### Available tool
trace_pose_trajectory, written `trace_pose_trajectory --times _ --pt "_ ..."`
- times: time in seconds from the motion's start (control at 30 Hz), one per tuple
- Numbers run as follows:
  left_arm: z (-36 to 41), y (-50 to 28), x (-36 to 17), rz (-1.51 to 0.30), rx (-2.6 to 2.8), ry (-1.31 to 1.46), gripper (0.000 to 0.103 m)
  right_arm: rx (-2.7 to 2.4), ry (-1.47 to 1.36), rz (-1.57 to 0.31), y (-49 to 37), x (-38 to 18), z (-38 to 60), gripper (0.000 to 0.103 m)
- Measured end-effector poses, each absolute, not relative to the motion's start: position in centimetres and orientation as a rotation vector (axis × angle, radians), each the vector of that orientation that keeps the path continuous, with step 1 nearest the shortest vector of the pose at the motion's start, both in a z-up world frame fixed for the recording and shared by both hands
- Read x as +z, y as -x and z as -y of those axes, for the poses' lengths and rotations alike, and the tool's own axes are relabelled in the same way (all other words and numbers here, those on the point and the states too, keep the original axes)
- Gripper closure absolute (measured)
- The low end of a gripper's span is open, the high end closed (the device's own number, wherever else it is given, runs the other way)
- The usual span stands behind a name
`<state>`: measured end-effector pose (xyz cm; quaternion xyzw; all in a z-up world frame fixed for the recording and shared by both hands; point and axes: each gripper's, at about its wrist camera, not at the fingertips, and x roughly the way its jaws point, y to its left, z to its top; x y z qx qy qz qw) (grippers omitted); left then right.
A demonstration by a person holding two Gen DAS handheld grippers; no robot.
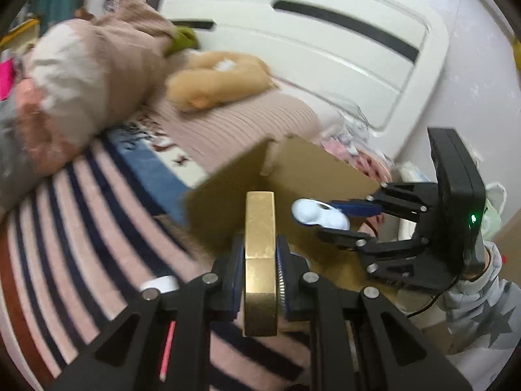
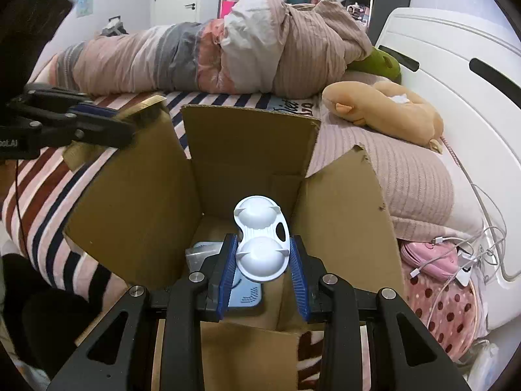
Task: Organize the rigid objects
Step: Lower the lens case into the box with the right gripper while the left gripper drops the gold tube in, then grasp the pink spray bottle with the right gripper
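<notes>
My left gripper (image 1: 260,254) is shut on a flat gold box (image 1: 260,260), held edge-on above the striped bed, just left of the open cardboard box (image 1: 228,195). In the right wrist view the left gripper (image 2: 130,123) with the gold box (image 2: 149,102) sits at the carton's left flap. My right gripper (image 2: 262,254) is shut on a white plastic two-cup egg tray (image 2: 262,244), held over the opening of the cardboard box (image 2: 250,150). It also shows in the left wrist view (image 1: 338,223), holding the white tray (image 1: 317,216).
A light blue flat item (image 2: 242,296) and a clear packet (image 2: 198,254) lie inside the carton. A rolled duvet (image 2: 195,55), a tan plush toy (image 2: 384,110), pink items and white cables (image 2: 456,257) lie on the bed. A white headboard (image 1: 325,42) stands behind.
</notes>
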<state>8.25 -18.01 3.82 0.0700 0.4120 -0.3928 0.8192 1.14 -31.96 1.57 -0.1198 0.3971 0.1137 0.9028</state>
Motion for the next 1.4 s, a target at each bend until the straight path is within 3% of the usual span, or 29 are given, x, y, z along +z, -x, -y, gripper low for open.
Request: trace_pose_trajectory --times 0.13,0.4,0.47,0.53,0.6,0.7,0.83,1.1,1.17,1.27,1.4 --pt "21.8 -9.1 1.7 -0.953 -0.798 -0.227 0.088 0.224 0.239 -0.847 -1.6 0.8 32.9 0.075" --pt "22.1 -9.0 1.8 -0.937 -0.767 -0.263 0.087 0.228 0.289 -0.867 -1.7 -0.1 32.5 0.074" --pt "21.8 -8.9 1.9 -0.941 -0.760 -0.252 0.081 0.232 0.274 -0.862 -1.5 0.0 32.5 0.070" --pt "21.7 -8.6 2.4 -0.924 -0.750 -0.251 0.060 0.231 0.271 -0.857 -1.3 0.1 32.6 0.070" --pt "21.0 -8.2 3.2 -0.892 -0.738 -0.247 0.047 0.228 0.271 -0.851 -1.1 0.3 32.6 0.070" --pt "18.9 -7.7 4.5 -0.853 -0.713 -0.222 0.042 0.236 0.257 -0.825 -0.6 1.1 32.4 0.070" --pt "13.2 -7.2 6.6 -0.771 -0.608 -0.176 0.025 0.307 0.215 -0.717 0.9 3.9 31.3 0.069" --pt "1.7 -6.5 4.6 -0.760 -0.404 -0.149 0.017 0.647 0.183 -0.631 3.5 6.8 21.6 0.060" --pt "-0.9 -6.6 2.6 -0.783 -0.360 -0.133 0.016 0.716 0.181 -0.670 3.5 5.7 18.2 0.058" --pt "-2.9 -6.6 -0.6 -0.815 -0.355 -0.095 0.016 0.763 0.184 -0.753 2.9 2.9 14.2 0.044" --pt "-4.7 -7.4 -5.2 -0.845 -0.380 -0.027 0.016 0.713 0.192 -0.895 1.0 -1.9 11.3 0.042"
